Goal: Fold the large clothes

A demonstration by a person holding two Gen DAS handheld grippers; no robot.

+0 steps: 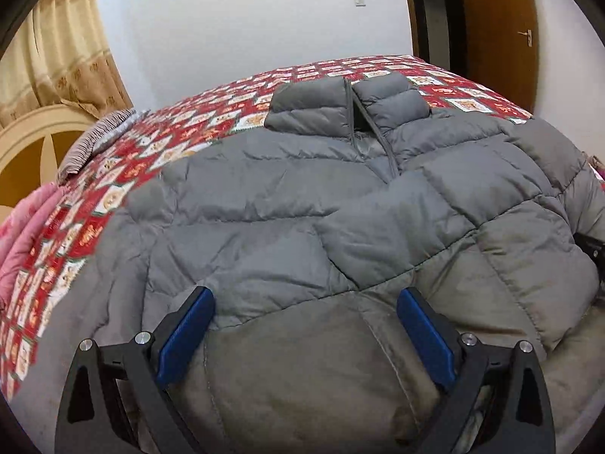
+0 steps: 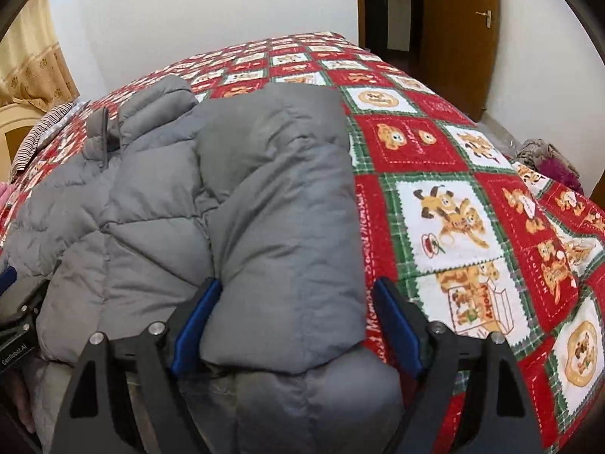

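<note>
The left gripper [image 1: 304, 295] has two black arms with bright blue flat pads [image 1: 185, 335] and round silver screws. The right gripper [image 2: 293, 291] looks the same. At the left edge of the right view, a black part says "GenRobot.AI" in white.

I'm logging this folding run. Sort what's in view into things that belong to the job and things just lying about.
Belongs to the job:
- grey puffer jacket, spread on the bed
- left gripper, open over its hem
- right gripper, open around the folded-in sleeve

Just lying about:
- patterned bedspread
- striped cloth
- pink fabric
- curtain
- wooden door
</note>
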